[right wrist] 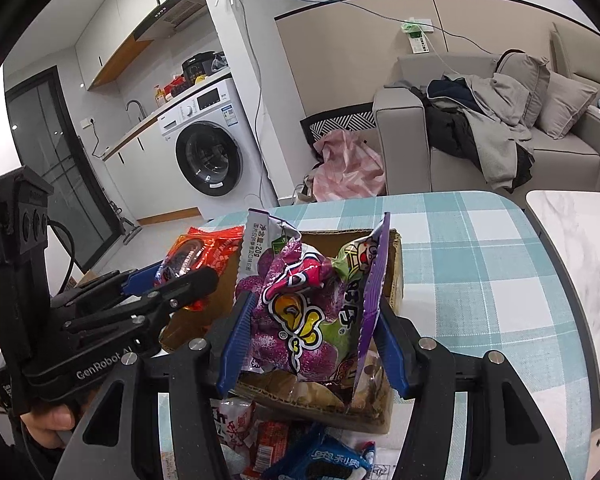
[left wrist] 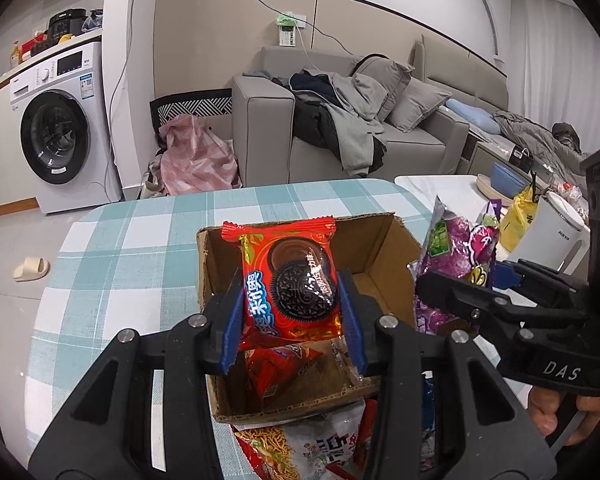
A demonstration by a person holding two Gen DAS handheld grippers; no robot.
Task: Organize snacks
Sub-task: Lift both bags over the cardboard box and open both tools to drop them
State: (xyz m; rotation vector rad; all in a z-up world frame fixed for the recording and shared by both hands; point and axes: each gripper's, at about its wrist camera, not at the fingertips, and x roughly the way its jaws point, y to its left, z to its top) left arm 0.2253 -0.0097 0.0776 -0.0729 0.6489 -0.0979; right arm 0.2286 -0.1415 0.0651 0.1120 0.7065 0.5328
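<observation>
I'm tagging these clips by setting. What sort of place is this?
Most likely a small lived-in flat, with the living area open to a kitchen and laundry corner. A grey sofa heaped with clothes, a front-loading washing machine under a counter, and a range hood all show it.

2 grippers show: the left gripper (left wrist: 292,312) clamps 1 red Oreo packet (left wrist: 290,280), the right gripper (right wrist: 308,340) clamps 1 purple snack bag (right wrist: 304,300); 1 cardboard box (left wrist: 384,248) sits on 1 checked table (left wrist: 120,248), with 1 red packet in the box (left wrist: 276,368); near the box's front edge lie at least 1 noodle snack bag (left wrist: 300,444) and 1 blue Oreo packet (right wrist: 324,460), other wrappers there too hidden to count; beyond: 1 washing machine (left wrist: 56,136), 1 sofa (left wrist: 268,120), 1 slipper (left wrist: 31,269), 1 white kettle (left wrist: 548,236)
</observation>
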